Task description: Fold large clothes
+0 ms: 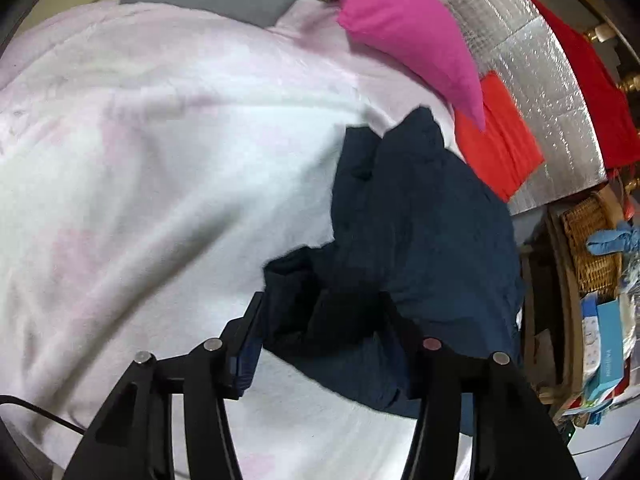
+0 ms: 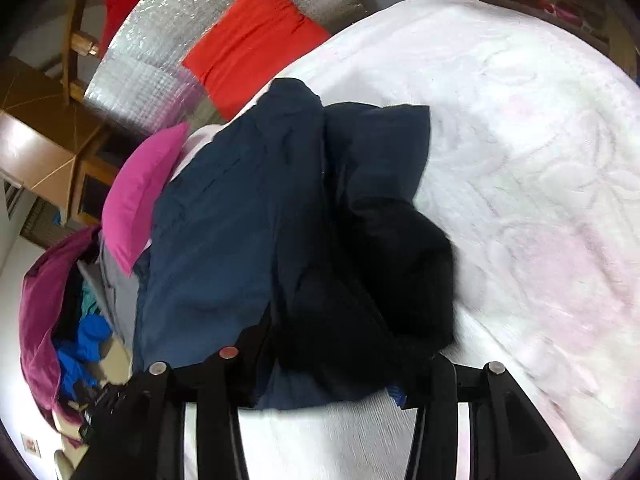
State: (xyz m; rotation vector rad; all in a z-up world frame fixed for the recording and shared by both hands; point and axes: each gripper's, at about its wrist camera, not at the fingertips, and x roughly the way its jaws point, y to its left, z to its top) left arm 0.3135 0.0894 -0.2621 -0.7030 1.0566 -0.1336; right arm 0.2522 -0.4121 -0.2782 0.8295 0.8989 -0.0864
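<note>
**A:** Where's the navy garment (image 1: 420, 216) at?

**B:** Bunched up on the white blanket (image 1: 160, 160), next to the pink pillow (image 1: 404, 28). Both grippers sit half-spread with dark cloth between the jaws, left gripper (image 1: 320, 320) and right gripper (image 2: 340, 356).

**A:** Actually pinching it?

**B:** Can't tell, it's blurry. I'd guess 2 matching edges are lined up for a fold.

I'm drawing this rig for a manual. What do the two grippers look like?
Both the left gripper and right gripper have black angular linkage arms with round silver pivot pins, one pin reddish on each, and blue ribbed pads. A thin black cable trails beside the left.
</note>
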